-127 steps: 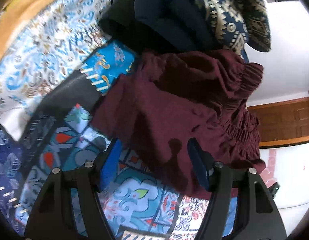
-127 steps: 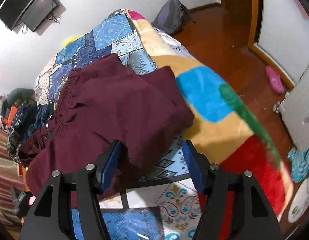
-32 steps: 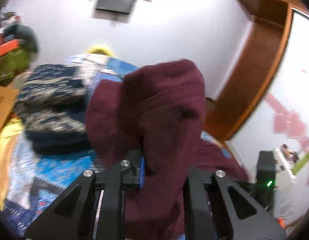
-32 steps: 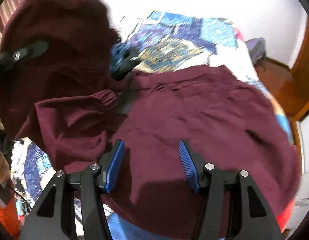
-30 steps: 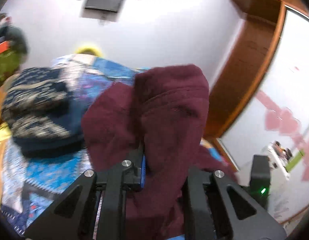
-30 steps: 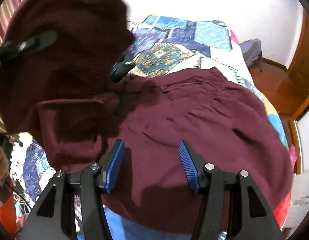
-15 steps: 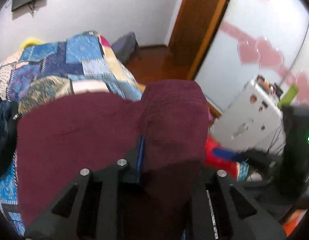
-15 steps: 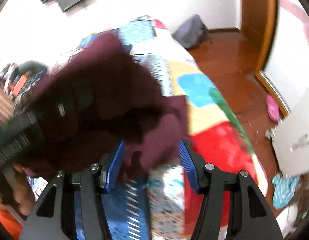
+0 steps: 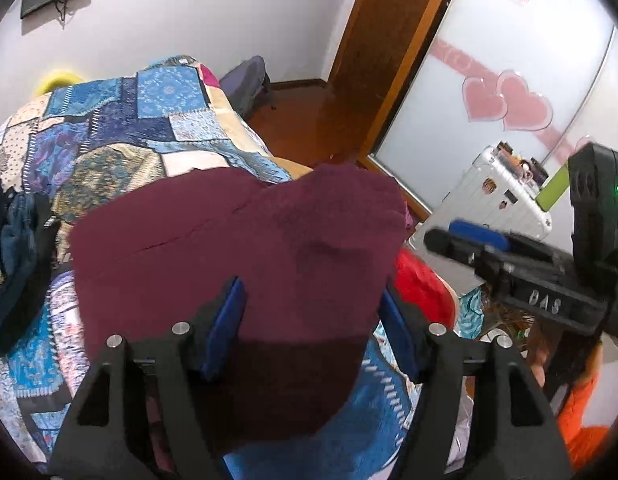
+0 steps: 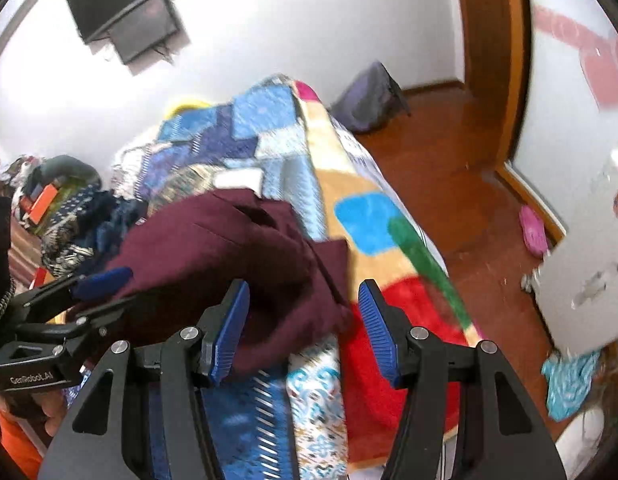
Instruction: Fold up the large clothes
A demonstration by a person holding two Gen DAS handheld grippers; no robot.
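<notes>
I see both grippers spread wide, holding nothing: left gripper (image 9: pixel 313 320) over the maroon garment (image 9: pixel 237 248) mid-frame, right gripper (image 10: pixel 303 328) at the garment's lower-centre edge on the quilt (image 10: pixel 373 220).

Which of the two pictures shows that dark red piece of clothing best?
The left wrist view: the maroon garment lies spread across the patchwork bedspread, sharp and nearly whole. The right wrist view shows only a blurred, bunched corner of it between the open right gripper fingers.

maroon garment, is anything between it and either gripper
Nothing visible: the maroon garment lies directly under the open left gripper, and its edge sits between the open fingers of the right gripper.
</notes>
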